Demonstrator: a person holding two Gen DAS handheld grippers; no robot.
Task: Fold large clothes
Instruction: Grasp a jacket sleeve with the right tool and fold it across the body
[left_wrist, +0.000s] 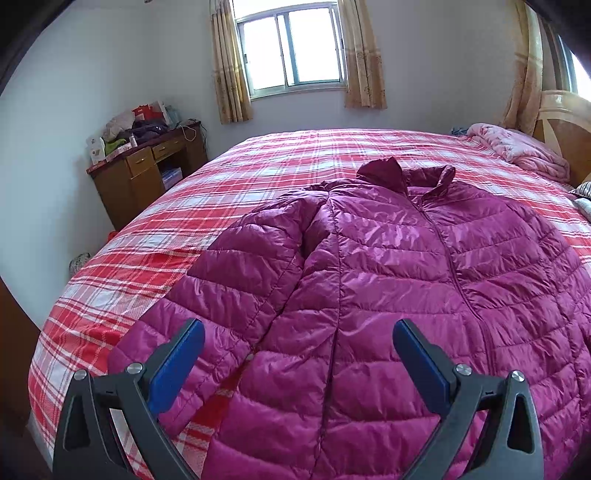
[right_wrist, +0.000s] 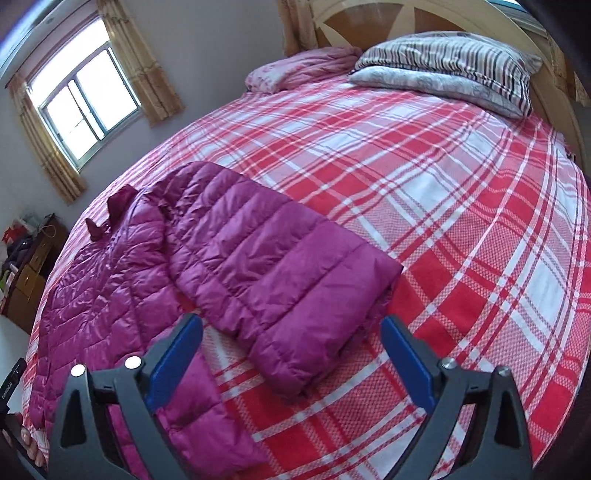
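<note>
A magenta quilted puffer jacket (left_wrist: 388, 280) lies front up and zipped on the red-and-white plaid bed (left_wrist: 258, 162), collar toward the window. Its left sleeve (left_wrist: 236, 266) runs down beside the body. My left gripper (left_wrist: 297, 332) hovers open above the jacket's lower left part, nothing between its blue pads. In the right wrist view the other sleeve (right_wrist: 280, 273) stretches out over the plaid sheet (right_wrist: 443, 206), cuff nearest the camera. My right gripper (right_wrist: 291, 328) hangs open just above that cuff, fingers apart from the fabric.
Striped pillows (right_wrist: 450, 62) and a pink folded quilt (left_wrist: 517, 147) lie by the wooden headboard (right_wrist: 369, 22). A cluttered brown desk (left_wrist: 147, 173) stands at the wall left of the bed. Curtained window (left_wrist: 291, 48) behind. A dark device and fingers show at the right wrist view's lower left edge.
</note>
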